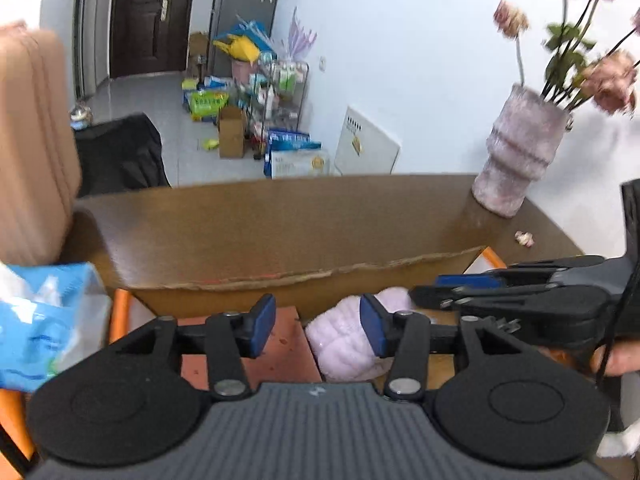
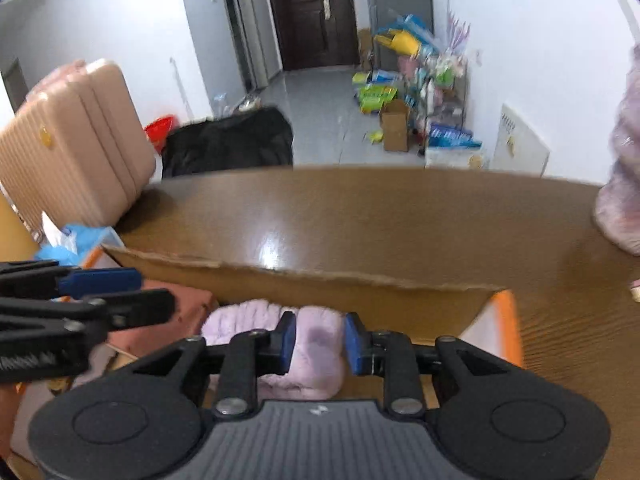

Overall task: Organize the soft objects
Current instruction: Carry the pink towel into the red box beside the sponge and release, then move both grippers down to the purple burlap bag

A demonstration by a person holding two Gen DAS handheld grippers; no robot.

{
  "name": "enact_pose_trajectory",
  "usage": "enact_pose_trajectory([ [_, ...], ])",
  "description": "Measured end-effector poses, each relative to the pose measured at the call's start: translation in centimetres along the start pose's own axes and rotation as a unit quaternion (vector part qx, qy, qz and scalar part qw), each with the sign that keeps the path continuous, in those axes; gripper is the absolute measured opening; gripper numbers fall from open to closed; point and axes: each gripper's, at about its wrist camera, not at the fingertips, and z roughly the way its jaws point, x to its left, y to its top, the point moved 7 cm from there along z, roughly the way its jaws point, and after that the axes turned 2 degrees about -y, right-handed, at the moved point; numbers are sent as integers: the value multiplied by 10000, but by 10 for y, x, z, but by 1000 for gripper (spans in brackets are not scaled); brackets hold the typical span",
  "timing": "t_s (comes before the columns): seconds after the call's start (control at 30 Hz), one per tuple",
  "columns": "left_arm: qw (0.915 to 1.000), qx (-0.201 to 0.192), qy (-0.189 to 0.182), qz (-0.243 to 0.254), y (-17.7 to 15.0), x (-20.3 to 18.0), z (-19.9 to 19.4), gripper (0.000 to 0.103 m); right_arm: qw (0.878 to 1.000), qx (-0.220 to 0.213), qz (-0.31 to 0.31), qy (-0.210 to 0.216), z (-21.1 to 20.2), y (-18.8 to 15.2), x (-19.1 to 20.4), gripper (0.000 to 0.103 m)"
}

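Both the left gripper (image 1: 318,330) and right gripper (image 2: 320,344) hover apart-jawed, empty, over the fluffy lilac towel (image 2: 316,354) lying low-centre in the cardboard box (image 2: 360,292), seemingly just placed; withdrawing looks next.

Brown wooden table (image 2: 360,208), shiny on top. On it: open cardboard box (image 2: 360,284), fuzzy pink vase (image 1: 516,152), blue packet (image 1: 44,320).

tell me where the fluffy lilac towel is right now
The fluffy lilac towel lies inside the cardboard box on the wooden table, beside a reddish-brown folded cloth on its left, under the tips of both grippers.
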Motion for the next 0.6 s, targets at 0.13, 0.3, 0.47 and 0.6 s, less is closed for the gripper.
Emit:
enact_pose_trajectory([
  [0.13, 9992, -311, 148, 178, 4, -6, -63, 62, 9992, -389, -24, -42, -71, 5, -10, 35],
  [0.3, 9975, -575, 284, 298, -9, -9, -141, 70, 9947, -967, -298, -171, -172, -6, -14, 45],
  [0.47, 9948, -862, 357, 402, -27, -18, -206, 77, 9896, -1314, -565, -161, -247, -30, -3, 52],
  [0.6, 9933, -991, 463, 371, -56, -24, -238, 77, 9843, -1623, -687, -68, -286, -58, 16, 53],
])
